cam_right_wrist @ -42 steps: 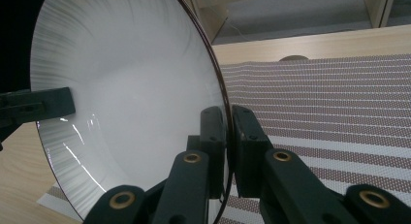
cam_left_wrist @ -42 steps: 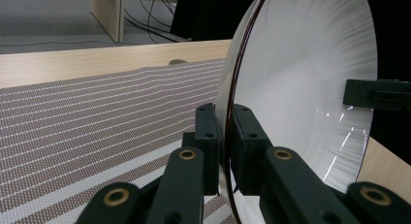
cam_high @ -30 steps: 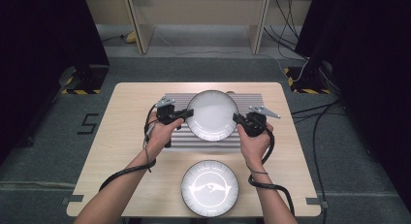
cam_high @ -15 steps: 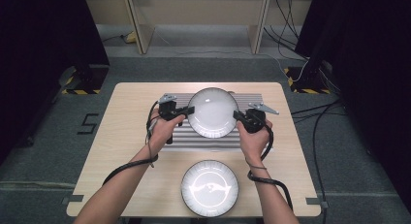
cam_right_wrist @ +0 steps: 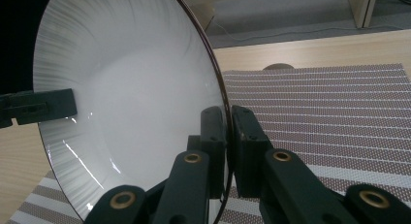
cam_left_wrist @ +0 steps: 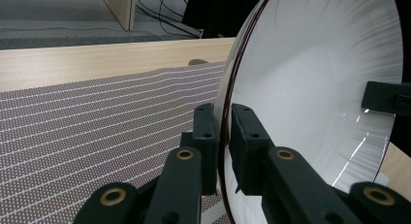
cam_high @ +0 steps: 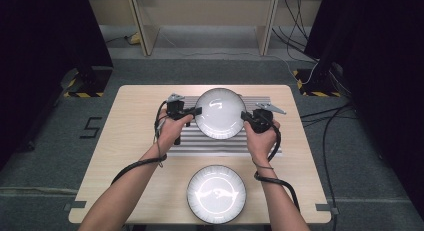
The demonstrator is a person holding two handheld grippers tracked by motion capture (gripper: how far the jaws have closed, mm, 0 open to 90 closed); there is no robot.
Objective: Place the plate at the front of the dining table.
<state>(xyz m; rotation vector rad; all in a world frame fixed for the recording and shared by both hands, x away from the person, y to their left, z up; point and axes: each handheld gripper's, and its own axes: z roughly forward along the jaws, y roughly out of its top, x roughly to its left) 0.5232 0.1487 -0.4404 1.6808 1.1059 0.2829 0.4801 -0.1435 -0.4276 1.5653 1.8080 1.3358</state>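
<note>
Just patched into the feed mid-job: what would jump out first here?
A white plate is held over the striped mat at the table's middle, pinched at opposite rims by the left gripper and the right gripper. A second white plate lies flat by the table's near edge.

Black hand-held gripper [cam_left_wrist: 220, 136] jaws with brass-ringed pivots, black trailing cables.

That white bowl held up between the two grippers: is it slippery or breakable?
Probably both. The white bowl looks glazed, with bright reflections, so its thin rim could slide between the jaws of the left gripper and right gripper. It looks rigid, likely ceramic, so a drop onto the striped mat might chip it.
</note>
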